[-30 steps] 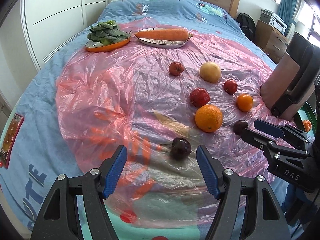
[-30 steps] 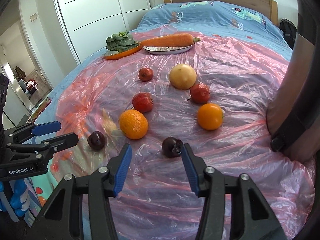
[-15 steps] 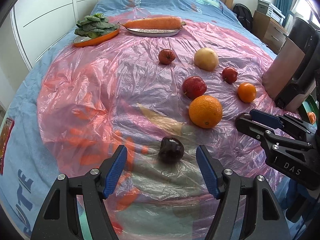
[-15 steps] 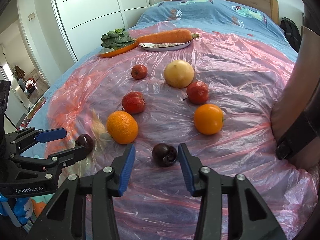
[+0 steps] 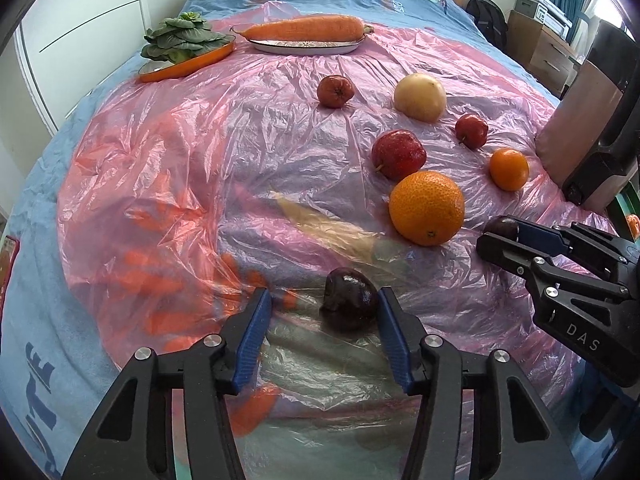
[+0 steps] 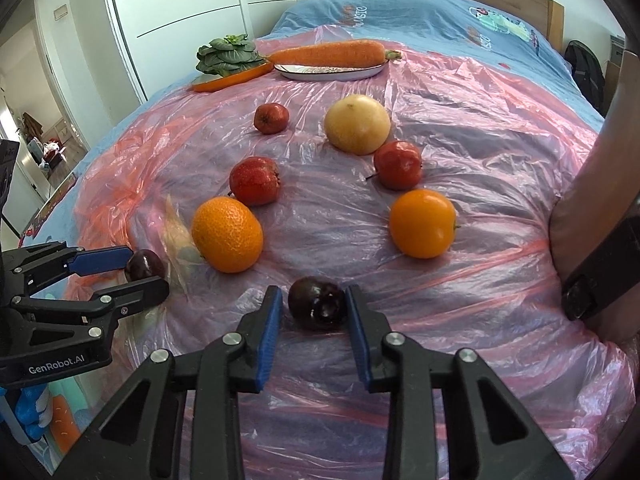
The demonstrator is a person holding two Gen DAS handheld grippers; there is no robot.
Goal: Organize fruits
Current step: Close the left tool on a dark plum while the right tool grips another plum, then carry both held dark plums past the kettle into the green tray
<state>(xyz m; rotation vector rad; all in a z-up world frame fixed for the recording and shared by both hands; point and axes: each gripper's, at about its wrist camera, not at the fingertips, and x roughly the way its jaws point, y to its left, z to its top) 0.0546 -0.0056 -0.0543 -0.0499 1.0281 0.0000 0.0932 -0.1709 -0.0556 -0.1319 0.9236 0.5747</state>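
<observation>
Jaws of both grippers straddle dark plums (image 5: 351, 299) (image 6: 317, 302) near an orange (image 5: 427, 208).

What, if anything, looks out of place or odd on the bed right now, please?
Nothing is spilled or damaged. One oddity: the carrot overhangs both ends of its plate, and the pink plastic sheet under the fruit is heavily wrinkled.

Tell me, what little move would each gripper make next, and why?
Probably both should squeeze shut. The left gripper already has a dark plum between its open fingers, off-centre toward one finger, and the right gripper straddles the other dark plum the same way. Both plums sit on the pink plastic sheet, so closing comes before lifting.
</observation>
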